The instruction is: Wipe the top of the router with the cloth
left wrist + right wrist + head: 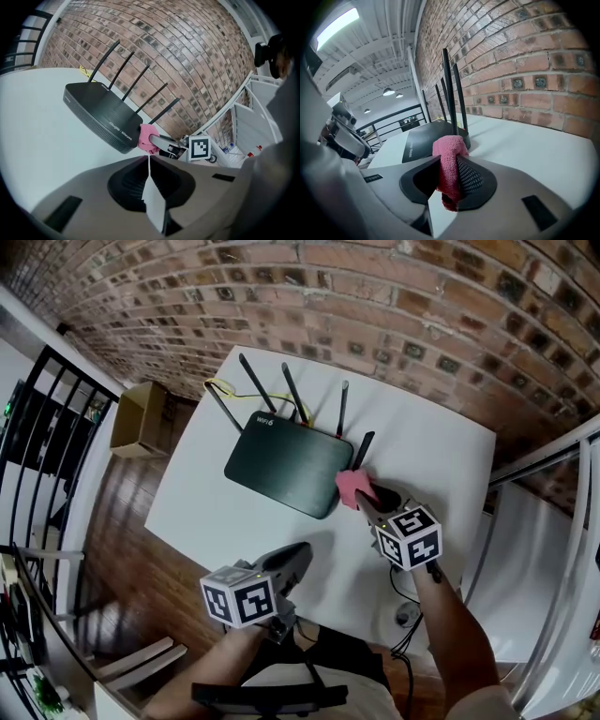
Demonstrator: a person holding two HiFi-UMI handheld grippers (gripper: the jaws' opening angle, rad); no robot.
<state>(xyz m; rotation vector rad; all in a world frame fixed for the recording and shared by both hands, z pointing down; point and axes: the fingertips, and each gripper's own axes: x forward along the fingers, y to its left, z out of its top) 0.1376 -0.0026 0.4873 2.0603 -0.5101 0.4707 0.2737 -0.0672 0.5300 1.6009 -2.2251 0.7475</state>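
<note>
Right gripper clenched on cloth, which sits at the right corner of router. Left gripper closed, empty. Step: starting the wipe. Next, probably: press cloth flat on top, sweep left.

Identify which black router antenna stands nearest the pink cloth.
The rightmost antenna in the head view, at the corner of the black router beside the pink cloth in the right claw; the other four stand farther left.

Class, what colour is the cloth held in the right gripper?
The cloth is pink, clearest in the right gripper view.
</note>
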